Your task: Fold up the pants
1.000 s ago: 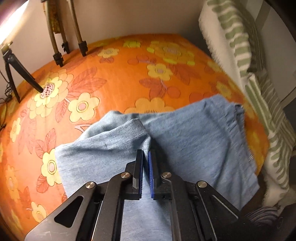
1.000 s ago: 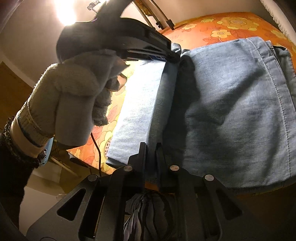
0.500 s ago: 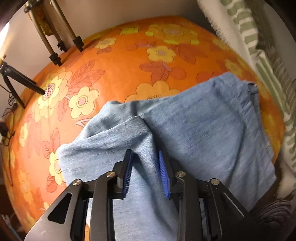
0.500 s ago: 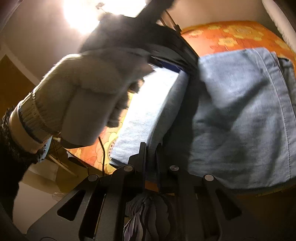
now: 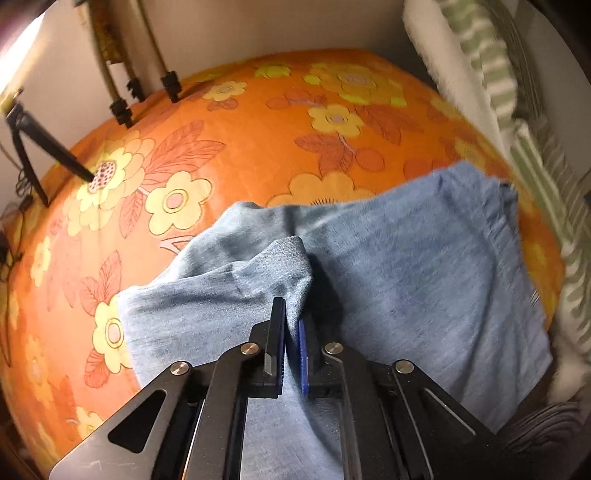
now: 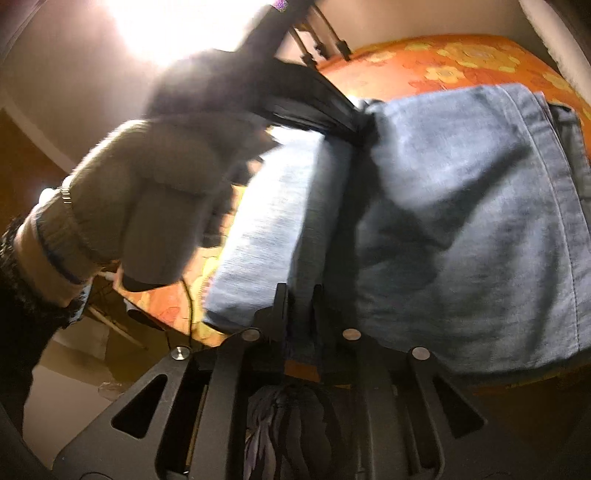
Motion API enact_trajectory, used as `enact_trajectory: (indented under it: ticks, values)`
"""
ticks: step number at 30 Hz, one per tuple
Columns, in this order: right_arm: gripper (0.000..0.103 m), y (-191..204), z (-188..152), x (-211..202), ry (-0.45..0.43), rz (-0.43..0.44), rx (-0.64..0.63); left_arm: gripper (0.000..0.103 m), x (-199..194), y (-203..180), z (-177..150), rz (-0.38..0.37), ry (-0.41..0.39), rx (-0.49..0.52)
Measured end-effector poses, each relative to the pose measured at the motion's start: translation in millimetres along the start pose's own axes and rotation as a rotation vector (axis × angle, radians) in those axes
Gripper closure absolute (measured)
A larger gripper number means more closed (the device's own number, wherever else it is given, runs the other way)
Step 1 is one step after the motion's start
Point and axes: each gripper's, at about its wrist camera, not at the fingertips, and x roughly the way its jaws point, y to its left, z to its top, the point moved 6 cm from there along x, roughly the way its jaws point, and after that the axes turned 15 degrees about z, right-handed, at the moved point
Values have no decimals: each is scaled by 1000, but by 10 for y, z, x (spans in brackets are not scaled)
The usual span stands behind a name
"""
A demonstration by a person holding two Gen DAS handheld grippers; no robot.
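Light blue denim pants [image 5: 406, 273] lie partly folded on an orange flowered table top [image 5: 258, 122]. My left gripper [image 5: 291, 317] is shut on a raised fold of the pants near their middle. In the right wrist view the pants [image 6: 461, 221] spread across the table's near edge, and my right gripper [image 6: 299, 295] is shut on the fold at that edge. The left gripper [image 6: 354, 122], held by a gloved hand [image 6: 155, 206], pinches the same fold farther along.
Black tripod feet [image 5: 147, 96] and a black stand leg [image 5: 55, 155] rest on the table's far left. A green-striped white cloth [image 5: 517, 110] hangs along the right side. Dark striped fabric [image 6: 291, 428] lies below the table edge. A bright lamp [image 6: 192, 26] glares.
My left gripper opened half a second ago, then shut again on the fold a little higher up. My right gripper kept its grip at the table edge.
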Motion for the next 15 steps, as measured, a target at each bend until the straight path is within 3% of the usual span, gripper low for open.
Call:
enact_trajectory:
  ticks: [3,7,8,9,12,15]
  values:
    - [63,-58,22,37,12,-43,-6,99,-25,25,9,-5,-16,-9]
    - [63,-111,67,139,38,-47,10,99,-48,34,17,-13,-32,-18]
    - [69,-108,72,154,44,-38,11,99,-53,39,25,-14,-38,-21]
    - [85,-106,71,169,48,-23,14,99,-61,38,30,-18,-41,-22]
    - [92,-59,88,142,40,-10,5,99,-126,35,55,-32,-57,-30]
    - [93,13,103,30,10,-14,-18,99,-256,0,131,-52,-84,-31]
